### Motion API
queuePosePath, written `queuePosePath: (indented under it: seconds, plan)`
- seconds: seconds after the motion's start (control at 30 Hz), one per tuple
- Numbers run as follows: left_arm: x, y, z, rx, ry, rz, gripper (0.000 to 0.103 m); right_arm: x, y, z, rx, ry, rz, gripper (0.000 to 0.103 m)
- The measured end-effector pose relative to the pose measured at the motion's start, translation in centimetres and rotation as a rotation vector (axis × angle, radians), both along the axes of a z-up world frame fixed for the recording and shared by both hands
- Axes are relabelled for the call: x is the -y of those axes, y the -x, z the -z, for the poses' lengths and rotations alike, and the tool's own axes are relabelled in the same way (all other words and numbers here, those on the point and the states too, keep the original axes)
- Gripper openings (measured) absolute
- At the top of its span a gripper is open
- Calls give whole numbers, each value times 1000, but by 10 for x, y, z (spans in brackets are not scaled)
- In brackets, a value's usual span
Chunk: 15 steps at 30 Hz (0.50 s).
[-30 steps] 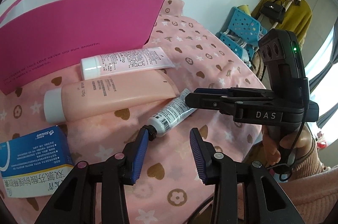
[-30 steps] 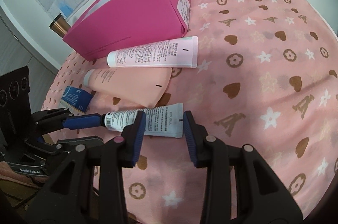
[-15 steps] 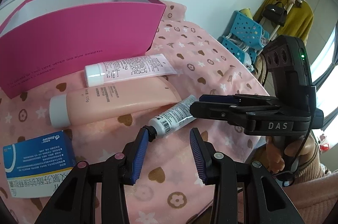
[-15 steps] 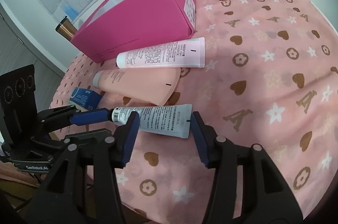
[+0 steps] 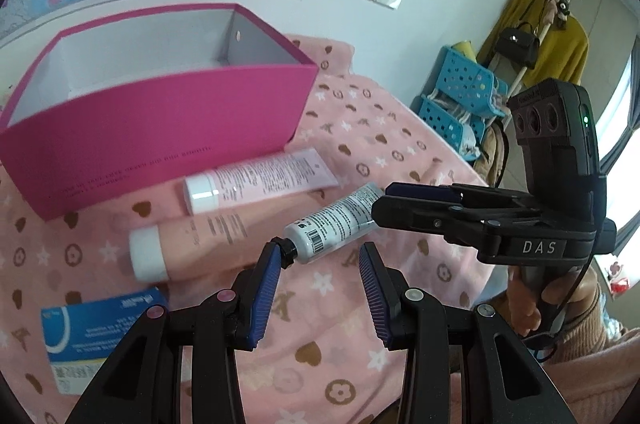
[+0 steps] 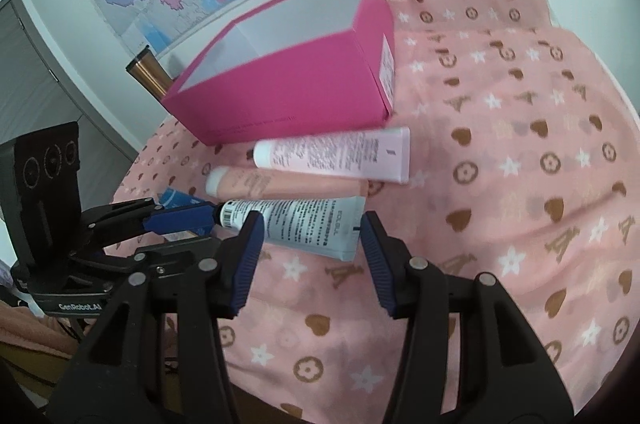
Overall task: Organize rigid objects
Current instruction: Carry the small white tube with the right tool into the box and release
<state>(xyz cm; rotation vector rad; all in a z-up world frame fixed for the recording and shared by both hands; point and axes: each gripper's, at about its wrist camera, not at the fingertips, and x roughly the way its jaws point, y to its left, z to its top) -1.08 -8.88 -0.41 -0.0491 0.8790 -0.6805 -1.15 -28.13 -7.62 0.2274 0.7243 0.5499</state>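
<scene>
Both tongs have lifted. The left gripper (image 5: 320,264) stands apart, the tube (image 6: 304,224) cap touching one pad (image 5: 267,276); the right gripper (image 6: 310,228) has spread wider astride its tail, clamping nothing. The tube seems to ride up between them, likely bound for the open box (image 5: 160,128) beyond.

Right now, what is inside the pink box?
The pink box shows bare grey inner walls and nothing inside in either wrist view. Its front wall hides most of the floor, so something flat there cannot be ruled out.
</scene>
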Motion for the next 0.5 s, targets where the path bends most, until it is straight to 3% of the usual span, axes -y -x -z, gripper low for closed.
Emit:
queuePosePath:
  seconds: [0.5]
  plan:
    - [-11,-15,-29,105,-7,-49,40,-14,-20,-38,103,11,-19,53]
